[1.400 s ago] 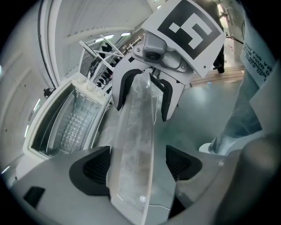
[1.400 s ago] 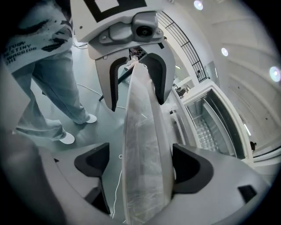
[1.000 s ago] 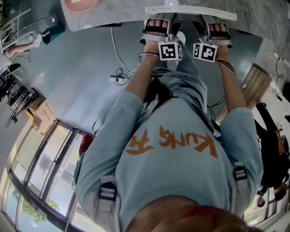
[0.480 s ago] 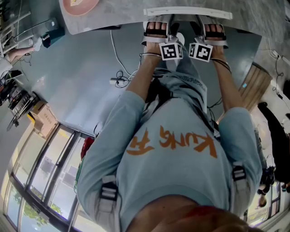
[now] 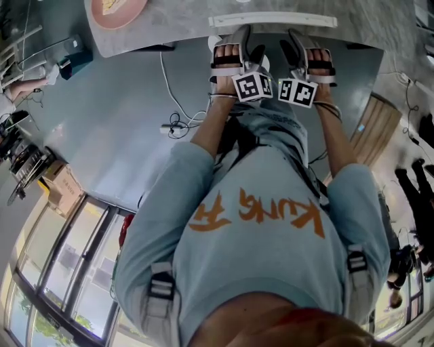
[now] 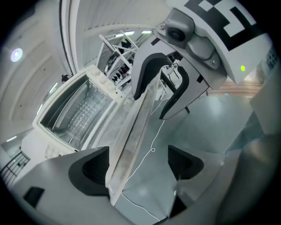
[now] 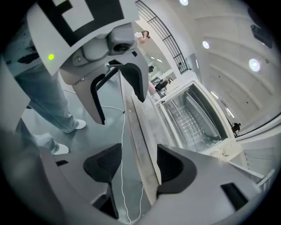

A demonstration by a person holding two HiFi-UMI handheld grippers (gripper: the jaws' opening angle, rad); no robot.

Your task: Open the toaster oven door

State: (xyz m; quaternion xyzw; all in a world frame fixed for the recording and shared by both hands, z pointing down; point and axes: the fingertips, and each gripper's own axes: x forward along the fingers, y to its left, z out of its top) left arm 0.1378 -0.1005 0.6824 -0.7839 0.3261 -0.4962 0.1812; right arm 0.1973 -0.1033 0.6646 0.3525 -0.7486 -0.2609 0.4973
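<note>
Toaster oven door (image 5: 271, 19), white strip at head view's top edge, toaster oven (image 6: 70, 118) itself cut off beyond it there, pink plate (image 5: 116, 7) cropped likewise, oven knobs (image 6: 102, 79) too small to read, background racks (image 6: 119, 46) indistinct

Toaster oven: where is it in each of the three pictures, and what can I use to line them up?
Head view: top edge, middle; only a white strip, likely the toaster oven.
Left gripper view: left of centre.
Right gripper view: right of centre.
Shared landmark: the marble table edge, running beside it in all three.
</note>
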